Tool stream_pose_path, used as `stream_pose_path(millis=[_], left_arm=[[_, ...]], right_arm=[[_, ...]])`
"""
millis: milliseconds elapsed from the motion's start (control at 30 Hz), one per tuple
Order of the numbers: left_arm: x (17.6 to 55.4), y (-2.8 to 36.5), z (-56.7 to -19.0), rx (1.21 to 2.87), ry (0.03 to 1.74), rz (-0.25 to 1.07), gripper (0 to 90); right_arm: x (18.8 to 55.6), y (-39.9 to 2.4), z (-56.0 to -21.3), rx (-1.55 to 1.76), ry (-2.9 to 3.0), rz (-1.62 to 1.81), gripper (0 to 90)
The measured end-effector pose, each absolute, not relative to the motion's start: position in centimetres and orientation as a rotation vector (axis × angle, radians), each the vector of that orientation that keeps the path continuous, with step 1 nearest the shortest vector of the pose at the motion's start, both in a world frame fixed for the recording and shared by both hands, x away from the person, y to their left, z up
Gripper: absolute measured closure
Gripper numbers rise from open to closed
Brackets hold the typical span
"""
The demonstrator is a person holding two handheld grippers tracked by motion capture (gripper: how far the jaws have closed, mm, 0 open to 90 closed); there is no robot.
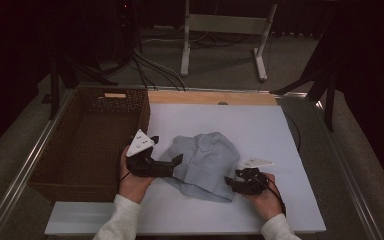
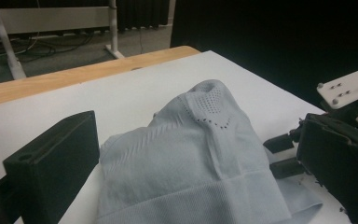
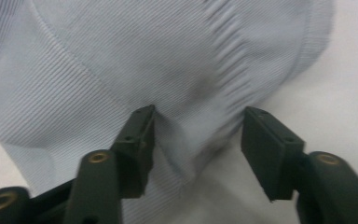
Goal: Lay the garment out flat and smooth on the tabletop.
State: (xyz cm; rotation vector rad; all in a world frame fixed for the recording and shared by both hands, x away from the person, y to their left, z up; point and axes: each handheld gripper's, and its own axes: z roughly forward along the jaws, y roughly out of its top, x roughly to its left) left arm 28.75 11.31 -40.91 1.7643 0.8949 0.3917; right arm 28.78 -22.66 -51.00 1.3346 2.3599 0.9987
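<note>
Pale blue knit garment lies crumpled at centre of the white board, wicker basket at left of frame. Right gripper, lower right of the cloth, has jaws spread around a raised fold, pads not yet pressing. Left gripper sits at the cloth's left edge, jaws spread, cloth between them, not pinched. Judgement: get right jaws deeper over the fold before closing, else only a thin edge gets caught & slips. No brand, label or writing legible.
</note>
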Motion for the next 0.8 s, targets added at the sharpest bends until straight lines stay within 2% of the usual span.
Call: stream_pose_path(millis=[133, 333, 433, 500, 533, 567, 800], left_arm=[[28.7, 11.3, -40.9, 1.764, 0.894, 0.392, 0.1], [28.7, 11.4, -40.7, 1.757, 0.896, 0.396, 0.1], [28.7, 11.4, -40.8, 1.759, 0.897, 0.393, 0.1], [28.7, 11.3, -40.9, 1.764, 0.894, 0.392, 0.1], [28.7, 11.3, -40.9, 1.764, 0.894, 0.392, 0.1], [28.7, 11.2, -40.9, 1.767, 0.891, 0.392, 0.1], [28.7, 11.4, -40.9, 1.763, 0.895, 0.393, 0.1]], right_arm=[[28.9, -22.5, -51.3, 1.367, 2.393, 0.991, 52.9], [29.0, -22.6, -51.2, 1.411, 2.381, 0.985, 52.0], [28.8, -22.3, -51.2, 1.387, 2.399, 0.971, 61.2], [28.7, -22.2, -51.2, 1.373, 2.422, 0.979, 71.8], [28.7, -22.2, -51.2, 1.373, 2.422, 0.979, 71.8], [28.7, -22.3, -51.1, 1.364, 2.439, 0.994, 80.8], [28.4, -22.7, -50.1, 1.327, 2.408, 1.006, 85.3]])
